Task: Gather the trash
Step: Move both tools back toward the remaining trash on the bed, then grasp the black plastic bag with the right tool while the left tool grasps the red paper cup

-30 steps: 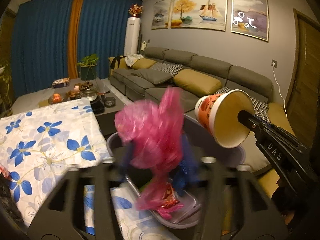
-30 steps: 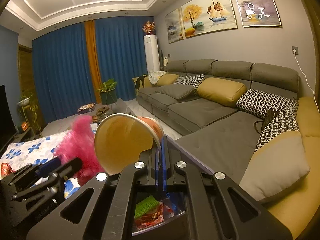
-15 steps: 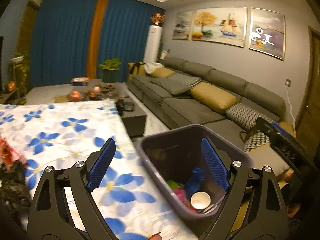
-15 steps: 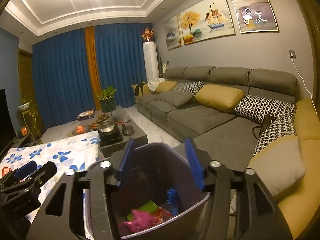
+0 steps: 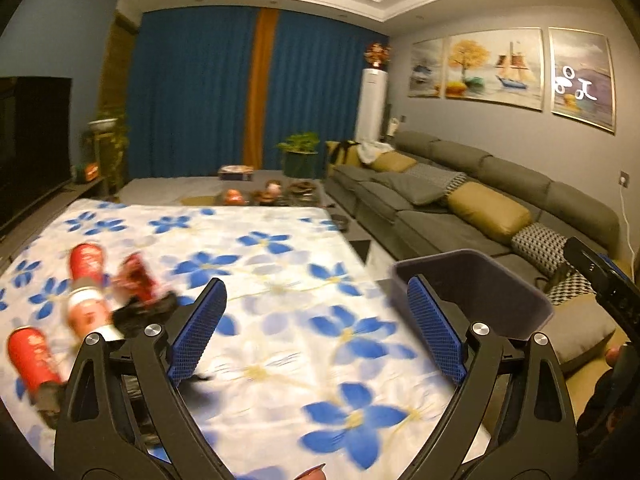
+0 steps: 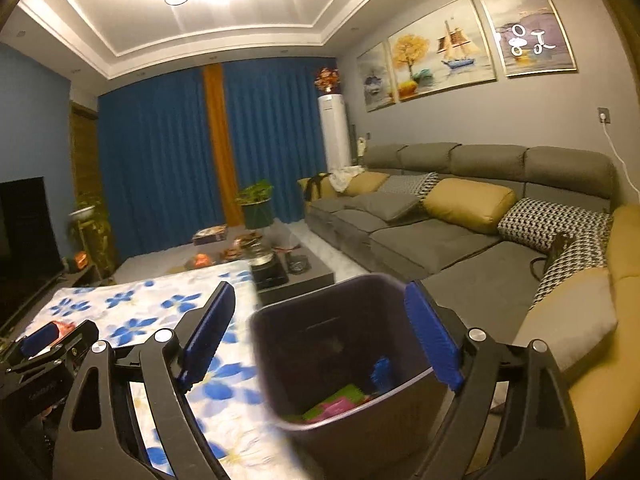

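A dark purple trash bin (image 6: 340, 344) stands at the right edge of a table covered with a blue-flowered cloth (image 5: 280, 280). Green, pink and blue trash (image 6: 344, 400) lies inside it. My right gripper (image 6: 320, 344) is open and empty right above the bin. My left gripper (image 5: 316, 328) is open and empty above the cloth, left of the bin (image 5: 480, 292). Red cans (image 5: 86, 260) and dark wrappers (image 5: 140, 312) lie on the cloth's left side, blurred. The left gripper's body (image 6: 48, 352) shows at the left of the right wrist view.
A grey sectional sofa (image 6: 460, 232) with yellow and patterned cushions runs along the right wall. A dark coffee table (image 6: 280, 264) with a kettle and dishes stands beyond the cloth. A TV (image 5: 32, 140) is on the left, blue curtains behind.
My left gripper let go of the pink bag and my right gripper let go of the paper cup; both dropped into the bin. The left gripper has swung left over the cloth.
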Available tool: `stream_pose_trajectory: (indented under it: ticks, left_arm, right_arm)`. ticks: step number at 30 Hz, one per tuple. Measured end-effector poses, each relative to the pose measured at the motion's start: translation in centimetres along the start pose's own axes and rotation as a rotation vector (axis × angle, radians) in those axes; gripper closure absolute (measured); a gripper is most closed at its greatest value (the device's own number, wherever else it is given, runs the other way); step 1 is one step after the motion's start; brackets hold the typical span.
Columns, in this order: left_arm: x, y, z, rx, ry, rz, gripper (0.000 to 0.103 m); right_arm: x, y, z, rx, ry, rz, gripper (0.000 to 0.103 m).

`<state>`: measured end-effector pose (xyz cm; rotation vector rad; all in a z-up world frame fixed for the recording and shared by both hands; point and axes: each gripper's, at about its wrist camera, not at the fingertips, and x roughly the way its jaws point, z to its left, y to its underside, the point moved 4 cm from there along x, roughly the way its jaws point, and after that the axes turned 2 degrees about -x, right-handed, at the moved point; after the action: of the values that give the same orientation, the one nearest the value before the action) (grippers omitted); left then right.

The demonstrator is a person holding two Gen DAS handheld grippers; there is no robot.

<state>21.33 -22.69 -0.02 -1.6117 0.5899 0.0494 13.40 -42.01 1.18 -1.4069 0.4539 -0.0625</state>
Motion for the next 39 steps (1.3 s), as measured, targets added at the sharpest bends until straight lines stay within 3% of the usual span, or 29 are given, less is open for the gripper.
stream_pose_trajectory:
  ticks: [16,26,39]
  left_arm:
    - [-9.6,2.8,18.1,-0.114,-0.385,-0.036,0.013]
    - [-12.5,3.4,25.1,-0.184,-0.457,-0.053,0.013]
    - [-12.3,4.1,28.6,-0.196,-0.474,-0.035,0.013]
  right_arm:
    - [-2.1,5.8,16.8,-0.158,-0.287,0.129,0.019]
    - [-2.1,9.9,25.6,-0.283,-0.401,0.223,0.023]
    - [1.2,12.8,32.2,-0.376,-0.467,0.330,0.030]
